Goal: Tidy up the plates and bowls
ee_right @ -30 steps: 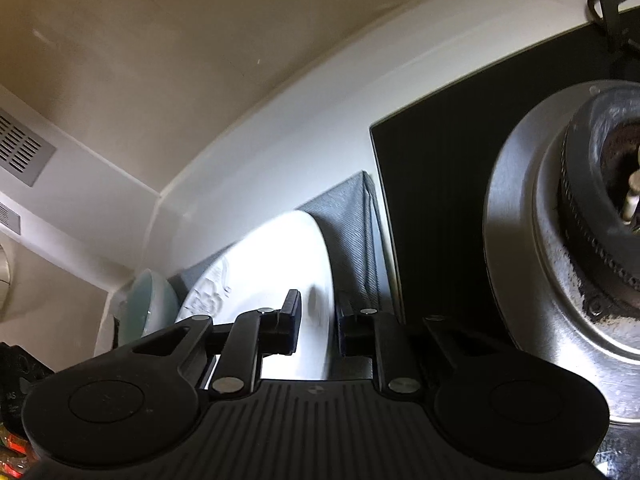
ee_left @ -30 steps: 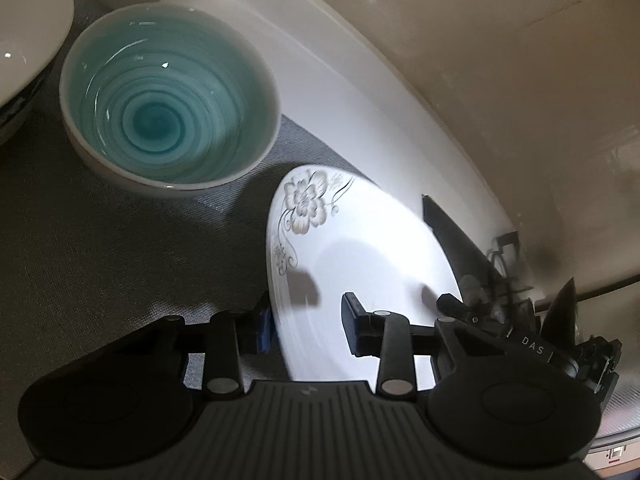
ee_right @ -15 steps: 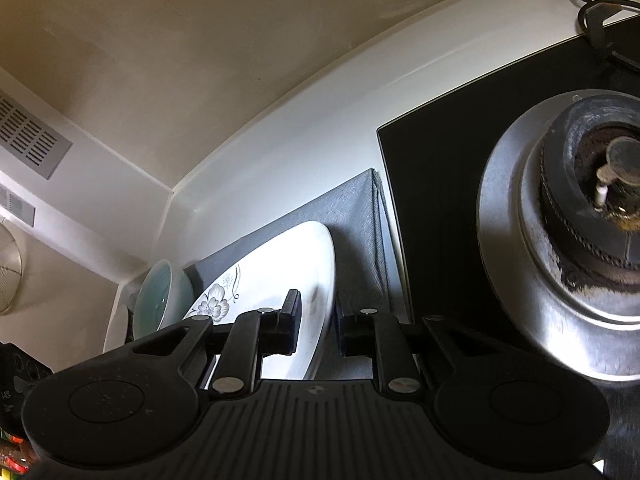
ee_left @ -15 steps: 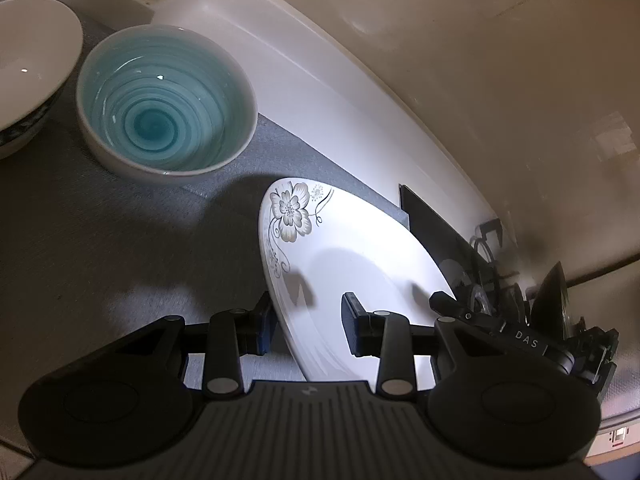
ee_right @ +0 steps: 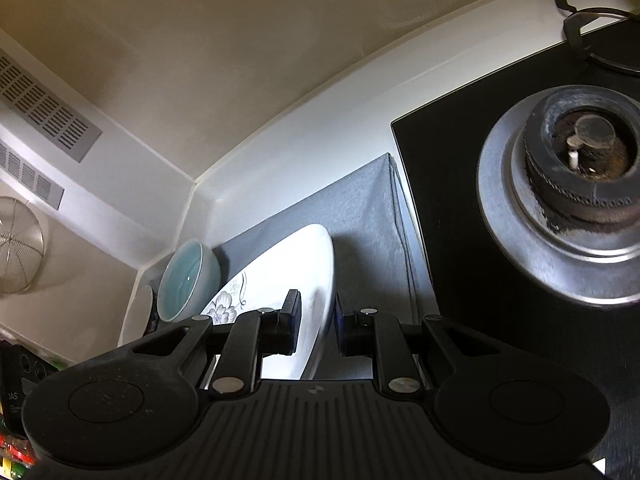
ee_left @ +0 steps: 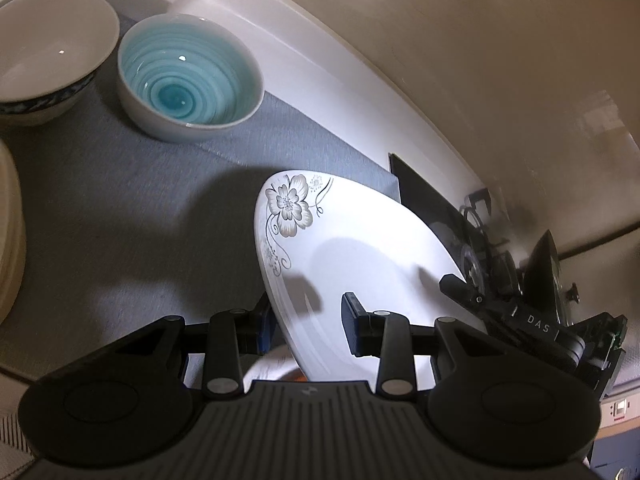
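A white plate with a grey flower print [ee_left: 360, 248] hangs tilted above the grey mat [ee_left: 120, 200], casting a shadow on it. My left gripper [ee_left: 308, 324] is shut on the plate's near rim, one pad under it and one on its upper face. In the right wrist view the same plate [ee_right: 288, 264] stands edge-on, and my right gripper [ee_right: 318, 324] is shut on its rim. The right gripper's black housing [ee_left: 536, 324] shows at the plate's far side. A blue swirl bowl [ee_left: 188, 80] and a white bowl with a dark band [ee_left: 48, 52] sit on the mat by the corner.
A black hob [ee_right: 448, 200] with a metal burner [ee_right: 576, 176] borders the mat [ee_right: 360, 208] on the right. The blue bowl [ee_right: 186, 276] stands by the white backsplash corner. A stack of cream plates [ee_left: 8, 232] lies at the left edge.
Both grippers have risen and drawn back from the wall with the plate between them. The bowls and burner look farther off, and more of the mat shows under the plate.
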Demonstrator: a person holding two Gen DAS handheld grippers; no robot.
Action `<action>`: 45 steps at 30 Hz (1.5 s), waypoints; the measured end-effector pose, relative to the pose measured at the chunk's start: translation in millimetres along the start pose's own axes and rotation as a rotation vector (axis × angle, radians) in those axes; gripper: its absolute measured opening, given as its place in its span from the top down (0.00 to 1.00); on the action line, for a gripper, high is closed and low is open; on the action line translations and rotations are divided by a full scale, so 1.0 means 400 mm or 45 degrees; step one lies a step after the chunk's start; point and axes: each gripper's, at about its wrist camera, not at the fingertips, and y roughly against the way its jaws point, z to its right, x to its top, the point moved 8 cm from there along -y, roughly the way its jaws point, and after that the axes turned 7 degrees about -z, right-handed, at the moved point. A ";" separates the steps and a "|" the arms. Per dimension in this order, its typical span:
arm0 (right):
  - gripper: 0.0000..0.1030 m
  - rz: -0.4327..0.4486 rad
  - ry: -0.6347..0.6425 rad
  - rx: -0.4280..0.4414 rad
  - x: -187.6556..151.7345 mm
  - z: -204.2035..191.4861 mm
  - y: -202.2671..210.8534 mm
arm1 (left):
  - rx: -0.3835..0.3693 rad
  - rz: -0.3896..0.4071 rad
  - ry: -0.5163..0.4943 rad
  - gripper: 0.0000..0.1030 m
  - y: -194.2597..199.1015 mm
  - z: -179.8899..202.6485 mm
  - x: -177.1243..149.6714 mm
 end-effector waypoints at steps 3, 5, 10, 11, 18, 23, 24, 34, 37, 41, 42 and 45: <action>0.81 0.005 -0.010 -0.002 -0.024 -0.003 0.013 | -0.003 -0.016 -0.012 0.63 0.014 -0.007 -0.019; 0.81 0.009 -0.013 -0.008 -0.042 -0.004 0.023 | -0.003 -0.024 -0.027 0.63 0.024 -0.008 -0.034; 0.81 0.013 -0.050 -0.014 -0.090 0.001 0.049 | 0.004 -0.039 -0.078 0.63 0.044 -0.004 -0.065; 0.81 0.014 -0.056 -0.015 -0.100 0.002 0.053 | 0.004 -0.044 -0.087 0.63 0.047 -0.005 -0.073; 0.81 0.032 -0.093 -0.020 -0.166 0.009 0.089 | 0.002 -0.079 -0.131 0.63 0.064 -0.002 -0.120; 0.81 0.043 -0.106 -0.022 -0.202 0.015 0.106 | 0.000 -0.096 -0.157 0.63 0.073 -0.002 -0.146; 0.81 0.042 -0.107 -0.025 -0.208 0.017 0.108 | 0.002 -0.099 -0.160 0.63 0.074 -0.002 -0.151; 0.81 0.033 -0.096 -0.057 -0.274 0.040 0.112 | 0.018 -0.141 -0.192 0.63 0.064 -0.015 -0.207; 0.81 0.018 -0.097 -0.076 -0.294 0.050 0.110 | 0.027 -0.152 -0.206 0.63 0.059 -0.016 -0.219; 0.82 0.003 -0.102 -0.087 -0.315 0.057 0.112 | 0.025 -0.175 -0.213 0.63 0.054 -0.018 -0.233; 0.82 0.002 -0.100 -0.089 -0.319 0.057 0.114 | 0.025 -0.181 -0.215 0.63 0.052 -0.019 -0.237; 0.82 0.000 -0.095 -0.097 -0.328 0.059 0.120 | 0.029 -0.198 -0.223 0.63 0.046 -0.022 -0.249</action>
